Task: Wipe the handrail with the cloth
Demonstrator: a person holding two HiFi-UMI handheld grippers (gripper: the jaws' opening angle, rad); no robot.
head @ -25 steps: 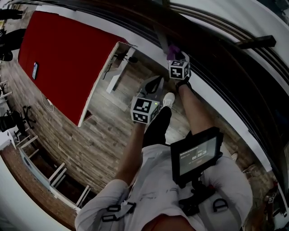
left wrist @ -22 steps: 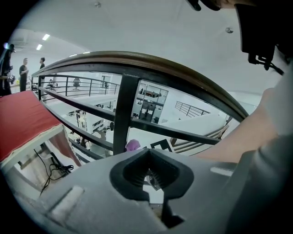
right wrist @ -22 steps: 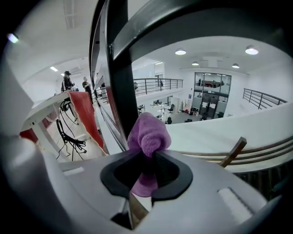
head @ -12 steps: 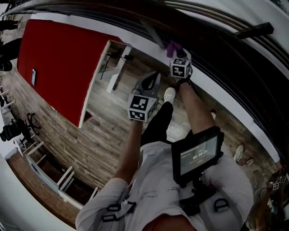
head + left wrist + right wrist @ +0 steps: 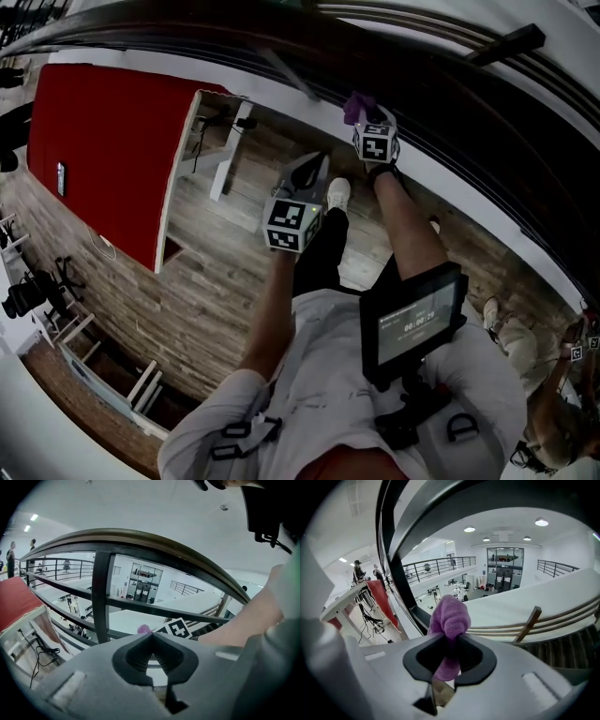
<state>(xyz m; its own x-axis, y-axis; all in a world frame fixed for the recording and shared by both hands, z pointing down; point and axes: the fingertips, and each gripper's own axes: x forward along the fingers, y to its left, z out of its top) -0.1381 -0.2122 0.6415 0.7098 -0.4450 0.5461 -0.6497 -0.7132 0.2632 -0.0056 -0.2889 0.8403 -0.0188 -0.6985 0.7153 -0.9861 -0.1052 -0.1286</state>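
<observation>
1. The right gripper [image 5: 450,646] has its jaws closed on a purple cloth [image 5: 450,616]. The cloth bulges out as a rounded bunch above the jaw tips, and a part of it hangs down inside the hollow between the jaws.
2. In the head view the cloth is at the near edge of the dark handrail [image 5: 281,37], a little below its top. In the right gripper view the handrail curves past the cloth on the upper left. I cannot tell if the cloth really touches the handrail.
3. The left gripper [image 5: 151,644] has its jaws together at the tips, and nothing is between them.
4. The left gripper is lower than the handrail and on the person's side of it, well apart from it. It points up toward the handrail and toward a dark upright post [image 5: 102,597] under it.
5. In the left gripper view a small piece of the cloth and the marker cube [image 5: 177,629] of the right gripper show just above the left jaws, below the handrail.
6. Far under the handrail there are a wooden floor [image 5: 206,281] and a red table top [image 5: 103,150].
7. The person's white shoe [image 5: 336,195] stands on the floor near the foot of the handrail.
</observation>
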